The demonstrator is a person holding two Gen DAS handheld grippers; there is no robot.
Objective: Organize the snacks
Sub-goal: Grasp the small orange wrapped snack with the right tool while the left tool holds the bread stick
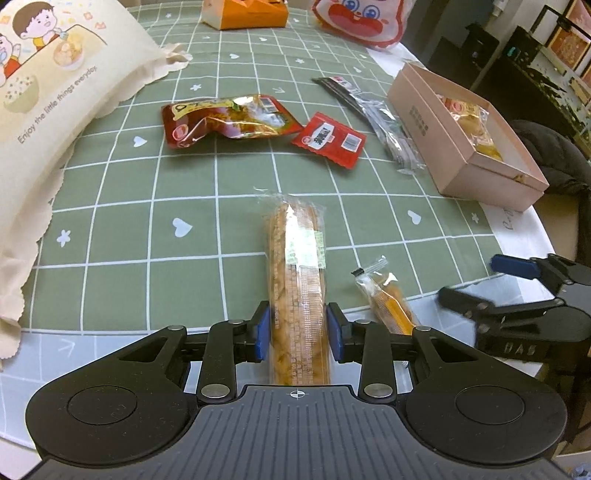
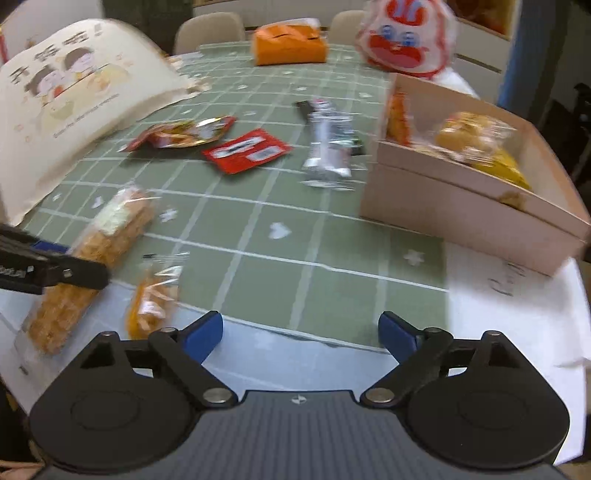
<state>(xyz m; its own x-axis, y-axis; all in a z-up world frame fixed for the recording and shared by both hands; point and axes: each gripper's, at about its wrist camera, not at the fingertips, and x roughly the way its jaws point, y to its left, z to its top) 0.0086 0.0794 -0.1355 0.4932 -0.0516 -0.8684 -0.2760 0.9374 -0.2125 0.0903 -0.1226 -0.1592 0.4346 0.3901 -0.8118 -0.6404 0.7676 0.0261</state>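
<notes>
My left gripper (image 1: 299, 334) is shut on a long clear-wrapped orange cracker bar (image 1: 299, 280), which lies on the green checked tablecloth; the bar also shows in the right wrist view (image 2: 96, 251). A small orange snack packet (image 1: 388, 295) lies just right of it, also in the right wrist view (image 2: 151, 299). My right gripper (image 2: 301, 336) is open and empty above the table's near edge; it shows at the right of the left wrist view (image 1: 476, 284). A pink box (image 1: 461, 158) (image 2: 461, 206) holds several yellow snack packets.
A red foil snack bag (image 1: 225, 120), a flat red packet (image 1: 328, 140) and a silver-black wrapper (image 1: 380, 122) lie mid-table. A large cream bag (image 1: 48, 110) stands at left. An orange box (image 1: 251, 14) and a red-white cartoon bag (image 1: 362, 18) sit at the far edge.
</notes>
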